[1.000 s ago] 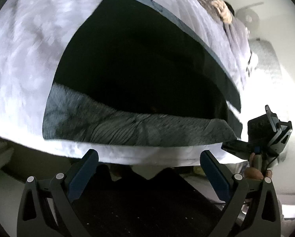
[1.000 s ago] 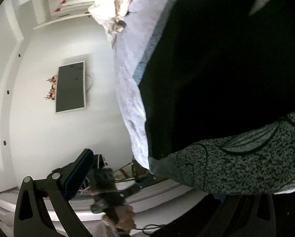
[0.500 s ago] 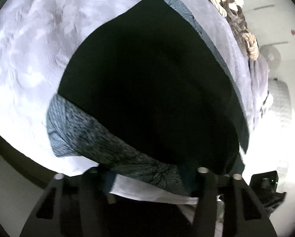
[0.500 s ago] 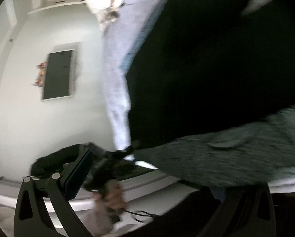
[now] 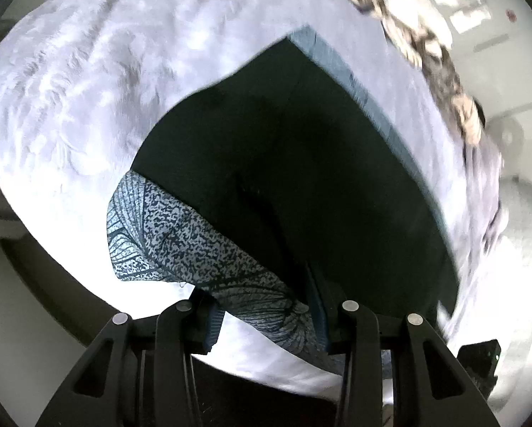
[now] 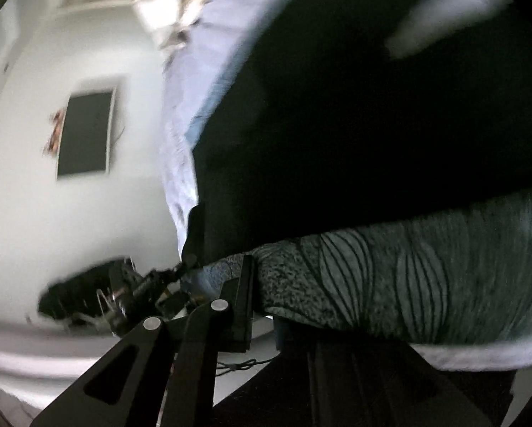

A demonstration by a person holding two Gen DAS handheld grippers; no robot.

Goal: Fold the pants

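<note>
A second ago both grippers stand wide open, short of the pants [image 5: 301, 185]. Now the left gripper [image 5: 266, 320] sits over the patterned waistband [image 5: 180, 235] with its jaws drawn in — they have just been closing, and the band lies bunched between the pads. The right gripper [image 6: 262, 299] has slid in from the bed's [image 5: 88, 71] edge to the waistband's other corner; its jaws have just snapped together on the cloth. The band, flat before, now puckers at both grips.

Pale lilac bedspread [image 5: 98, 82], rumpled blanket [image 5: 426, 35], dark wall-mounted screen [image 6: 86, 133]
</note>
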